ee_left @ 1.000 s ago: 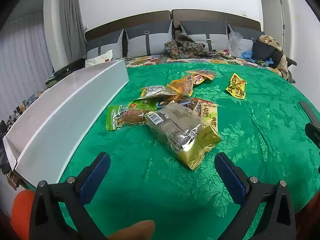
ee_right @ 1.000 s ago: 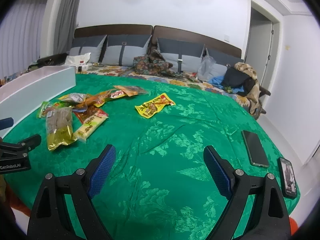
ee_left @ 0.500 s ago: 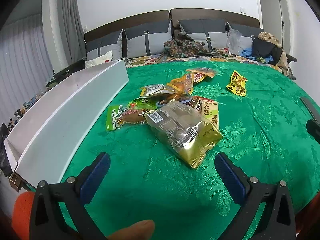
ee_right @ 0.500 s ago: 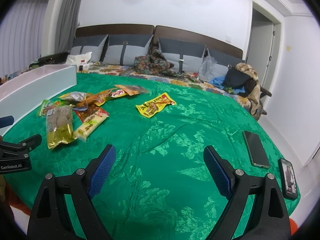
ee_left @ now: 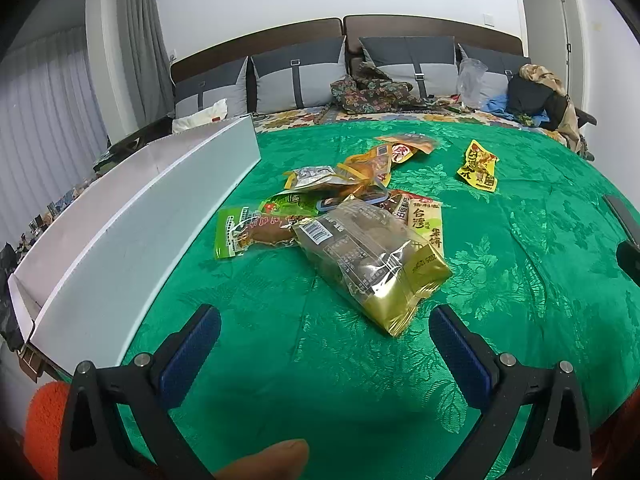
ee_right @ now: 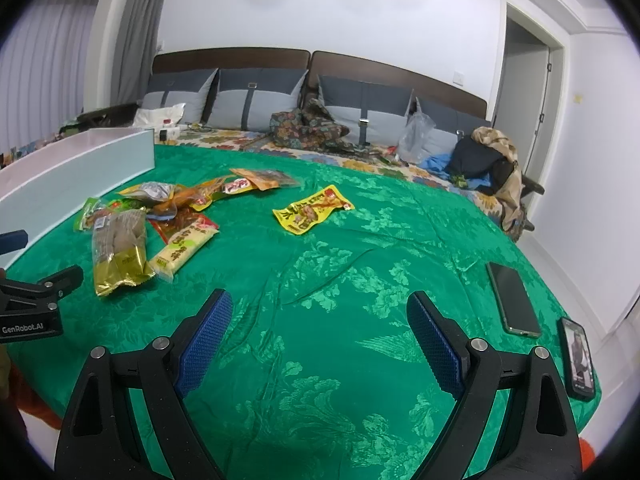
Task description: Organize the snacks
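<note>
Both tongs, left (ee_left: 324,344) and right (ee_right: 319,326), gaped empty; the gold-ended snack bag (ee_left: 372,258) just ahead of the left suited an end-on pinch.

Green floral-patterned bedspread (ee_left: 520,280), white box (ee_left: 140,216), gold packet (ee_left: 376,268), yellow packet (ee_right: 312,210), blue-padded tongs (ee_right: 320,336).

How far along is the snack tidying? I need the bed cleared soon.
Nothing looks done yet: what shows of the white box holds no snacks. Nothing is in hand either; the left gripper and right gripper are both open and empty. Still left: the gold-ended packet nearest the left gripper, the pile of packets behind it, and the lone yellow packet on the green cover.
</note>
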Motion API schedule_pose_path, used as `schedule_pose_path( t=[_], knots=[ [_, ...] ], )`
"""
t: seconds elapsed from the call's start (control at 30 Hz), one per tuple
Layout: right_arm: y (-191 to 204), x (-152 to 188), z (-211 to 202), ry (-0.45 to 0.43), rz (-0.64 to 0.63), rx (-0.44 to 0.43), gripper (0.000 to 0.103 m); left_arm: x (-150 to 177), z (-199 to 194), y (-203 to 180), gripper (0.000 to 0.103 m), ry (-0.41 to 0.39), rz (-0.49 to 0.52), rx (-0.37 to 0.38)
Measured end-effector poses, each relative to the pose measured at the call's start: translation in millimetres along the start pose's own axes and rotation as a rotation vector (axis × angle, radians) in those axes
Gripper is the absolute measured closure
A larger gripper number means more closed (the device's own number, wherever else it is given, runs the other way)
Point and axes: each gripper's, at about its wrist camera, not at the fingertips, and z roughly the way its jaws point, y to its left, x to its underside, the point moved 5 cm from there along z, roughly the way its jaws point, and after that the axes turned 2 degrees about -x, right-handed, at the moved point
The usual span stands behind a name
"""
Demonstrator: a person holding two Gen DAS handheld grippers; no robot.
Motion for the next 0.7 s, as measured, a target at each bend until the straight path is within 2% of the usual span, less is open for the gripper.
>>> schedule_pose_path(
  t=[0.7],
  knots=[
    [0.4,1.2,2.0,0.005,-0.003,-0.003,0.011,1.2,2.2,2.3,0.0,0.004,0.001,0.0]
  ],
)
